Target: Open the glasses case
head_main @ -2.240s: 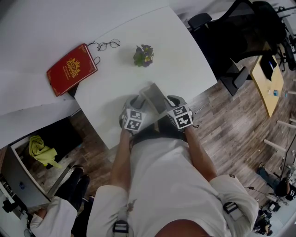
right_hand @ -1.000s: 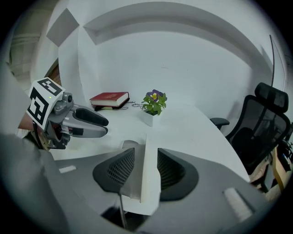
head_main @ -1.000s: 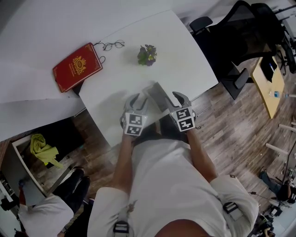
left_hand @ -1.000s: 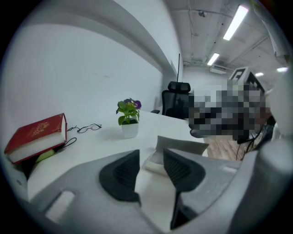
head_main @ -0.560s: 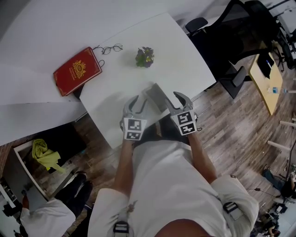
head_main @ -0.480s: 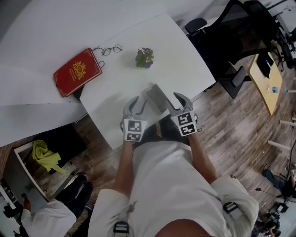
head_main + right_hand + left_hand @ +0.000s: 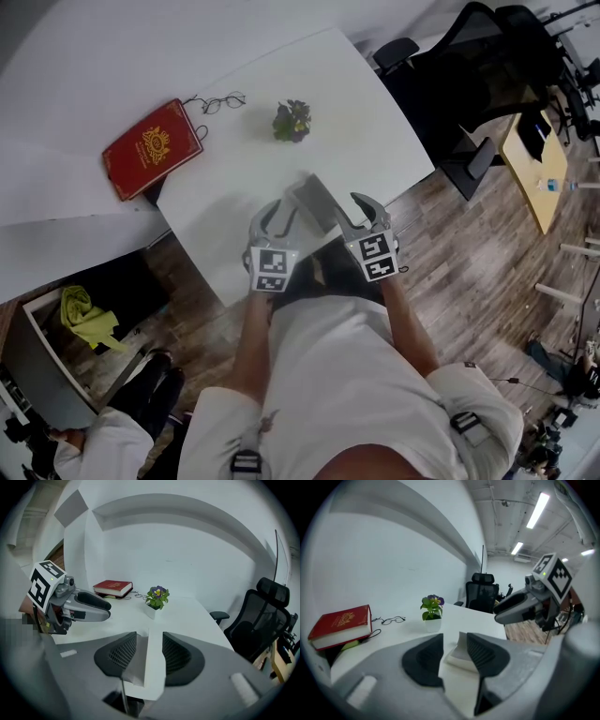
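The glasses case (image 7: 317,200), a pale grey folding case, is held over the near edge of the white table (image 7: 366,103). My left gripper (image 7: 278,212) is shut on its left end and my right gripper (image 7: 356,208) on its right end. In the left gripper view the pads pinch a corner of the case (image 7: 460,652) at the gripper (image 7: 454,638). The right gripper (image 7: 520,606) shows opposite. In the right gripper view a flat white panel of the case (image 7: 151,667) runs between the pads of the gripper (image 7: 149,640). Its jaws have just been opening slightly, panel still between them.
A red book (image 7: 150,148), a pair of glasses (image 7: 217,100) and a small potted plant (image 7: 292,120) lie farther back on the table. Black office chairs (image 7: 469,56) stand to the right on the wooden floor. A yellow cloth (image 7: 82,314) sits below the table's left side.
Both grippers keep hold of the case at the table's near edge and appear slightly higher. The head view has shifted a little.
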`<control>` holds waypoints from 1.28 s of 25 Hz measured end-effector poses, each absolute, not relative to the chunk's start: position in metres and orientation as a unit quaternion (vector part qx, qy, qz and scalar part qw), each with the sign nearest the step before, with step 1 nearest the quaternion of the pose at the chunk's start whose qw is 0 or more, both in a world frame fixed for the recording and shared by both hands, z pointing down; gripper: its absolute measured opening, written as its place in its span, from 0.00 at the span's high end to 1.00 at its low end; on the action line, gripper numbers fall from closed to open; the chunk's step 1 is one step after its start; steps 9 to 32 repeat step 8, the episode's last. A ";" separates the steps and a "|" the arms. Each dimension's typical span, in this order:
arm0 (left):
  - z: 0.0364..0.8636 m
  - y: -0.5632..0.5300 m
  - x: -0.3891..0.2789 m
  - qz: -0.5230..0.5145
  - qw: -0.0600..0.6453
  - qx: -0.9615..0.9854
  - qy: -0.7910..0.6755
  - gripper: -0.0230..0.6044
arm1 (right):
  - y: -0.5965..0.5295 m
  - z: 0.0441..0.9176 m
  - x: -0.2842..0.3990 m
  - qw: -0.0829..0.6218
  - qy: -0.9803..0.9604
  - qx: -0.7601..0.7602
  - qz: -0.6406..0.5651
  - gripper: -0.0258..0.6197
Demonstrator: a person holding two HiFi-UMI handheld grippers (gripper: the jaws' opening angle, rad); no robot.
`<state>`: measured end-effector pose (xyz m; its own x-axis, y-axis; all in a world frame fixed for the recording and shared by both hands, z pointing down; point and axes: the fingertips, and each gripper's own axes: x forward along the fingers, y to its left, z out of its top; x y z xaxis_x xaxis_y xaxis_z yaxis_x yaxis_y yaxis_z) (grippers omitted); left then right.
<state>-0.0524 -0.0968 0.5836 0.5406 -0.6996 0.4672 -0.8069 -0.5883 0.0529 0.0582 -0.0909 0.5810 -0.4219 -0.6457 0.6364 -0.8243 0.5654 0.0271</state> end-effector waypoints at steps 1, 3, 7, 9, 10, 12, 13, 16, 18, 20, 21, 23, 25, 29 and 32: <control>0.584 -0.099 -0.053 0.205 0.132 0.867 -0.436 0.72 | -0.093 0.581 0.057 0.305 -0.831 0.441 0.147 0.71; 0.584 -0.103 -0.053 0.207 0.131 0.864 -0.439 0.72 | -0.096 0.581 0.059 0.305 -0.833 0.438 0.146 0.71; 0.580 -0.106 -0.043 0.209 0.131 0.864 -0.439 0.72 | -0.098 0.581 0.069 0.309 -0.834 0.433 0.148 0.71; 0.580 -0.106 -0.040 0.209 0.132 0.864 -0.439 0.72 | -0.099 0.581 0.073 0.310 -0.833 0.433 0.149 0.71; 0.580 -0.106 -0.040 0.209 0.132 0.864 -0.439 0.72 | -0.099 0.581 0.073 0.310 -0.833 0.433 0.149 0.71; 0.580 -0.106 -0.040 0.209 0.132 0.864 -0.439 0.72 | -0.099 0.581 0.073 0.310 -0.833 0.433 0.149 0.71; 0.580 -0.106 -0.040 0.209 0.132 0.864 -0.439 0.72 | -0.099 0.581 0.073 0.310 -0.833 0.433 0.149 0.71; 0.580 -0.106 -0.040 0.209 0.132 0.864 -0.439 0.72 | -0.099 0.581 0.073 0.310 -0.833 0.433 0.149 0.71; 0.580 -0.106 -0.040 0.209 0.132 0.864 -0.439 0.72 | -0.099 0.581 0.073 0.310 -0.833 0.433 0.149 0.71; 0.580 -0.106 -0.040 0.209 0.132 0.864 -0.439 0.72 | -0.099 0.581 0.073 0.310 -0.833 0.433 0.149 0.71; 0.580 -0.106 -0.040 0.209 0.132 0.864 -0.439 0.72 | -0.099 0.581 0.073 0.310 -0.833 0.433 0.149 0.71; 0.580 -0.106 -0.040 0.209 0.132 0.864 -0.439 0.72 | -0.099 0.581 0.073 0.310 -0.833 0.433 0.149 0.71; 0.580 -0.106 -0.040 0.209 0.132 0.864 -0.439 0.72 | -0.099 0.581 0.073 0.310 -0.833 0.433 0.149 0.71; 0.580 -0.106 -0.040 0.209 0.132 0.864 -0.439 0.72 | -0.099 0.581 0.073 0.310 -0.833 0.433 0.149 0.71; 0.580 -0.106 -0.040 0.209 0.132 0.864 -0.439 0.72 | -0.099 0.581 0.073 0.310 -0.833 0.433 0.149 0.71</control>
